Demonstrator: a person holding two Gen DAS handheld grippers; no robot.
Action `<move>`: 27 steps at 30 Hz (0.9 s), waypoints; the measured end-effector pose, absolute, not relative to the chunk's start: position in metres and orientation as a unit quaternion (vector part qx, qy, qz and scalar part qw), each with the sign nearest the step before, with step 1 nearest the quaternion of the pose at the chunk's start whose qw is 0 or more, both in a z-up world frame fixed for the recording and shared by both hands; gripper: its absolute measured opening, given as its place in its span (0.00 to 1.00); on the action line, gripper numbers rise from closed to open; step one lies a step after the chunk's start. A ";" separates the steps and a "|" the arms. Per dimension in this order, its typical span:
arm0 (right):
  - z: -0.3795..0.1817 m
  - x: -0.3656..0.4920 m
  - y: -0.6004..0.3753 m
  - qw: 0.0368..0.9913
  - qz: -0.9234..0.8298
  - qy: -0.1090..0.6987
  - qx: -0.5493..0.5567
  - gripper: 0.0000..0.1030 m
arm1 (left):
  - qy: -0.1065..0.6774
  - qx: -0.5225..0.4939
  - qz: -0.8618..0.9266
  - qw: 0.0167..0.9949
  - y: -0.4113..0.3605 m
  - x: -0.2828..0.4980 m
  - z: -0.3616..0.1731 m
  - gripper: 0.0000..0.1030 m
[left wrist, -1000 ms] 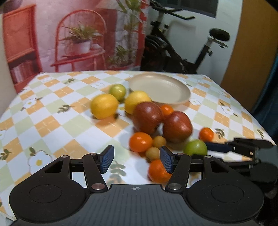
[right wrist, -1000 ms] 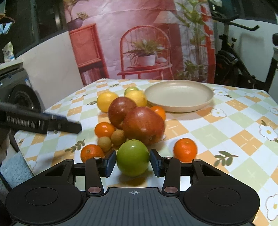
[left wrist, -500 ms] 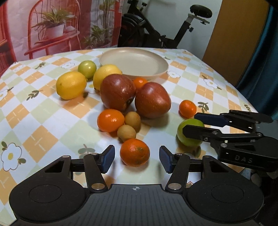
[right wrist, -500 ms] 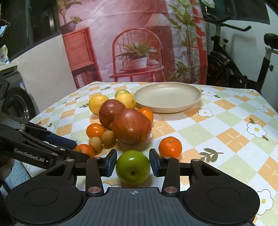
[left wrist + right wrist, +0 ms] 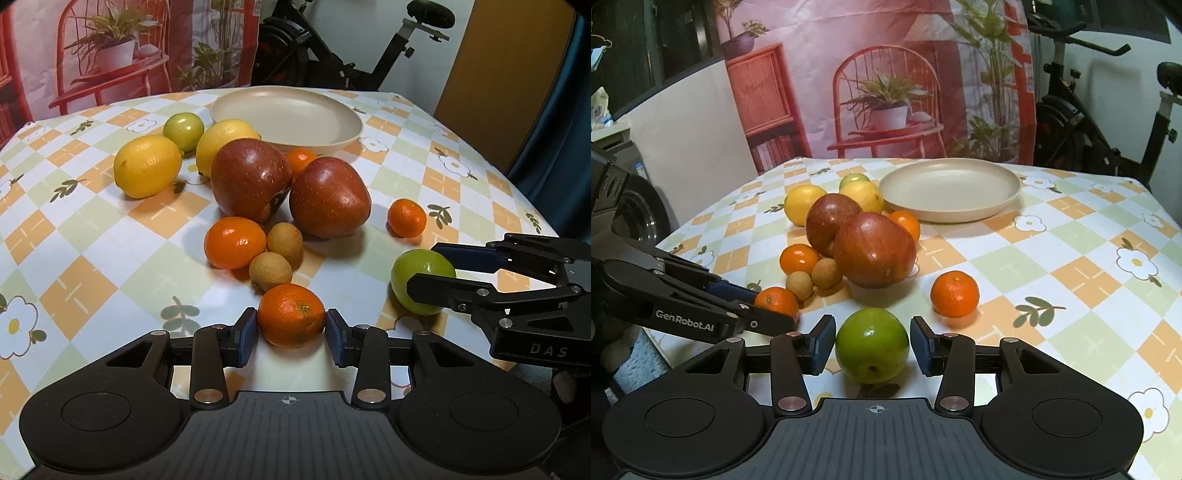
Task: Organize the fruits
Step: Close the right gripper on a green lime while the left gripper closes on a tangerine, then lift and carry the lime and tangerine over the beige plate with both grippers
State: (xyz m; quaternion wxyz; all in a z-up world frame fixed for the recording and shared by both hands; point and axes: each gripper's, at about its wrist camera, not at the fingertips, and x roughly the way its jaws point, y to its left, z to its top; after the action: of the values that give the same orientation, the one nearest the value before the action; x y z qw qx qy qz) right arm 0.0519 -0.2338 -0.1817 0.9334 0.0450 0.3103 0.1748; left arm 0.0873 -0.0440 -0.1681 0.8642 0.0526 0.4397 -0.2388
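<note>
Both grippers have advanced: my left gripper [image 5: 291, 334] brackets the tangerine [image 5: 291, 320], pads barely touching; my right gripper [image 5: 872, 349] stands open around the green fruit [image 5: 871, 345]. Grasping step; next, squeeze, carry toward the plate [image 5: 1004, 206] at twelve o'clock.

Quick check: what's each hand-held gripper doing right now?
Left hand-held gripper: open, straddling a tangerine.
Right hand-held gripper: open, straddling a green fruit.

1. Two red apples [image 5: 251, 181] [image 5: 330, 197].
2. Two lemons [image 5: 147, 166] [image 5: 225, 142].
3. Two green fruits [image 5: 183, 126] [image 5: 417, 273].
4. Four tangerines [image 5: 291, 320] [image 5: 235, 242] [image 5: 407, 218] [image 5: 301, 159].
5. Two small tan fruits [image 5: 284, 240] [image 5: 270, 271].
6. One beige plate [image 5: 286, 118], at twelve o'clock.
</note>
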 end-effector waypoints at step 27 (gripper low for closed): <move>-0.190 0.058 -0.232 0.918 0.186 0.343 0.066 0.41 | 0.407 0.066 -0.234 0.881 -0.041 0.079 -0.159 0.41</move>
State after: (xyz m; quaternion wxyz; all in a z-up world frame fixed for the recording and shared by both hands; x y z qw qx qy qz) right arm 0.0583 -0.2320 -0.1898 0.9183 0.0662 0.3434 0.1858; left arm 0.0792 -0.0407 -0.1590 0.8806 0.0657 0.4066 -0.2342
